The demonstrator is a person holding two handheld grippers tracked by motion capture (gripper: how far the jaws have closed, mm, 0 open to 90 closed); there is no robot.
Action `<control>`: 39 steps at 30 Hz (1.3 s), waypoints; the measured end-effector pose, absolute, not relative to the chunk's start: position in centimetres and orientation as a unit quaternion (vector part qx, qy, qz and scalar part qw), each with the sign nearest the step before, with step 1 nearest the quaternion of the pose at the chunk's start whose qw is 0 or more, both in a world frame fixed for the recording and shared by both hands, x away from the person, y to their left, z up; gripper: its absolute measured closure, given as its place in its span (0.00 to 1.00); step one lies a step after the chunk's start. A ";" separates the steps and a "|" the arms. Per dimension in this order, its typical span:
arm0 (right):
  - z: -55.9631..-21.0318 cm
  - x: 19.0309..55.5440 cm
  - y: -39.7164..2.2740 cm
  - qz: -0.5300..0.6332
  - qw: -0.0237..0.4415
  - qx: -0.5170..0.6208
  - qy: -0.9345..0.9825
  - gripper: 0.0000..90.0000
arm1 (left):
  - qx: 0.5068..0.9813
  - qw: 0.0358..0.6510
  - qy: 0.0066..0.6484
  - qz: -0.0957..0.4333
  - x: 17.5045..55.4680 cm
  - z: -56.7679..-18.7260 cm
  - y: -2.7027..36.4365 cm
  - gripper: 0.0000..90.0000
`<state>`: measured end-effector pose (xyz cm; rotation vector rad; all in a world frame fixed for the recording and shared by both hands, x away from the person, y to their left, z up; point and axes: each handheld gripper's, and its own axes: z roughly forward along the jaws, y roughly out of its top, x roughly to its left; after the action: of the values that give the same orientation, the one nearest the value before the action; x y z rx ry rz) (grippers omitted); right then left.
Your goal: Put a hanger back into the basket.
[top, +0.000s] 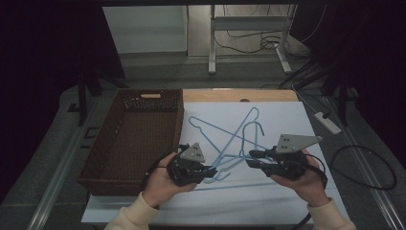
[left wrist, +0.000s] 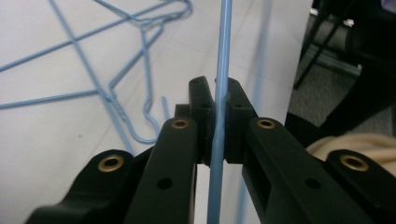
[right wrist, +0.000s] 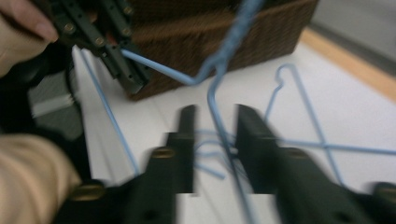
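Note:
Blue wire hangers lie tangled on the white table top. My left gripper is at the near left of the tangle, and its jaws are shut on one thin blue hanger wire, which runs straight up between the pads. The right gripper view shows that gripper holding the lifted hanger by one arm. My right gripper faces it from the right. Its jaws stand open, with the hanger's wire passing down through the gap, untouched by either pad.
A brown wicker basket stands at the table's left, close behind the left gripper, and shows as basket in the right gripper view. More blue hangers lie flat on the table. Frame legs and cables stand beyond the far edge.

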<state>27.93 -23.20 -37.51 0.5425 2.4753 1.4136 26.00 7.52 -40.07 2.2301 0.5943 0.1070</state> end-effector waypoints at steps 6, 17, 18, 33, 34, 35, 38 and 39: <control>-37.2 26.7 -24.2 0.525 0.162 0.209 0.809 0.43 | 0.854 0.437 0.277 0.051 26.3 -39.6 10.8 0.96; -39.7 26.7 -25.0 0.515 0.159 0.239 0.807 0.40 | 0.814 0.475 0.328 0.067 26.2 -39.2 16.1 0.96; -39.9 26.7 -25.2 0.516 0.159 0.243 0.806 0.40 | 0.810 0.478 0.333 0.069 26.3 -39.1 16.4 0.96; -42.8 27.4 -27.7 0.499 0.172 0.301 0.794 0.38 | 0.775 0.492 0.380 0.113 26.1 -38.4 21.1 0.96; -42.9 27.5 -27.7 0.498 0.172 0.302 0.795 0.37 | 0.773 0.492 0.384 0.115 26.1 -38.4 21.4 0.96; -43.1 27.5 -27.7 0.497 0.172 0.303 0.795 0.37 | 0.769 0.494 0.388 0.119 26.1 -38.4 21.9 0.96; -43.5 27.5 -27.7 0.490 0.174 0.305 0.798 0.37 | 0.759 0.498 0.400 0.126 26.1 -38.3 23.0 0.96; -43.6 27.5 -27.7 0.489 0.175 0.306 0.798 0.37 | 0.756 0.498 0.404 0.129 26.1 -38.3 23.5 0.96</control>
<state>27.52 -27.71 -43.63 0.8661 2.2625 1.3852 26.08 23.49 -38.32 1.8296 0.9782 0.3128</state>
